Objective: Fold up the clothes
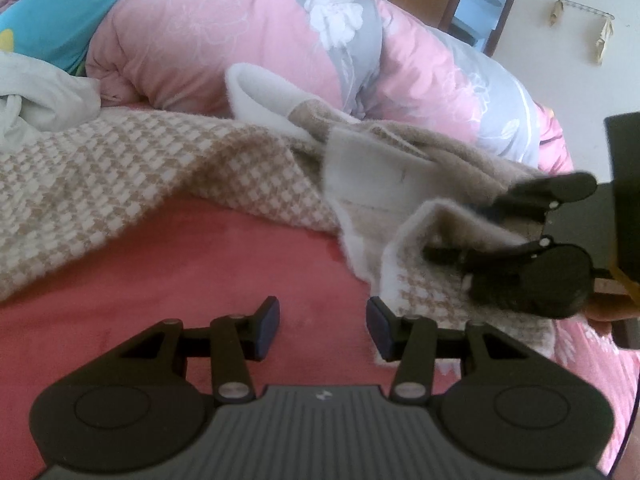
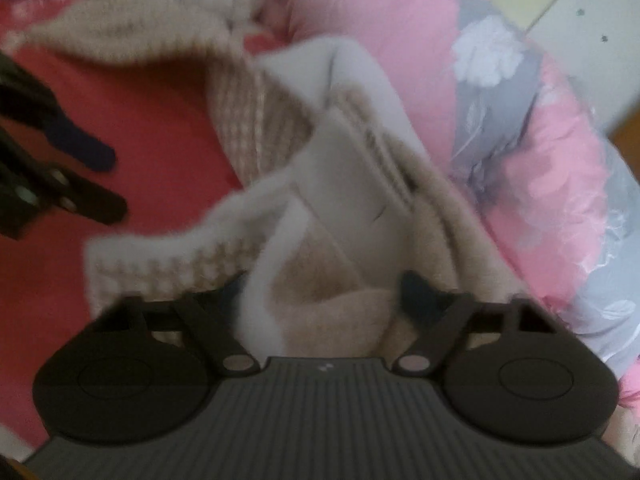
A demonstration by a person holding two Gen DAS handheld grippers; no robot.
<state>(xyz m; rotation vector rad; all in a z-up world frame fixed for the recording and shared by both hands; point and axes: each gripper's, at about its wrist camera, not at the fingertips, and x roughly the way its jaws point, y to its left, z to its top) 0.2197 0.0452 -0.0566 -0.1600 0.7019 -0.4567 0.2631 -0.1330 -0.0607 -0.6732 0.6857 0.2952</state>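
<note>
A beige-and-white houndstooth knit garment (image 1: 140,168) with a white fleecy lining lies crumpled across the red bedsheet (image 1: 180,280). In the left wrist view my left gripper (image 1: 323,328) hovers open over bare sheet. Nothing sits between its fingers, and its right finger is at the garment's near corner. My right gripper (image 1: 468,228) comes in from the right, shut on a thick fold of the garment. The blurred right wrist view shows that fold (image 2: 320,264) bunched between the right gripper's (image 2: 326,284) fingers. The left gripper (image 2: 108,184) shows at that view's left edge.
A rolled pink and grey floral quilt (image 1: 240,40) (image 2: 520,120) lies right behind the garment. A white cloth (image 1: 40,92) is bundled at the far left beside a teal blanket (image 1: 52,12). A hand (image 1: 608,308) holds the right gripper at the right edge.
</note>
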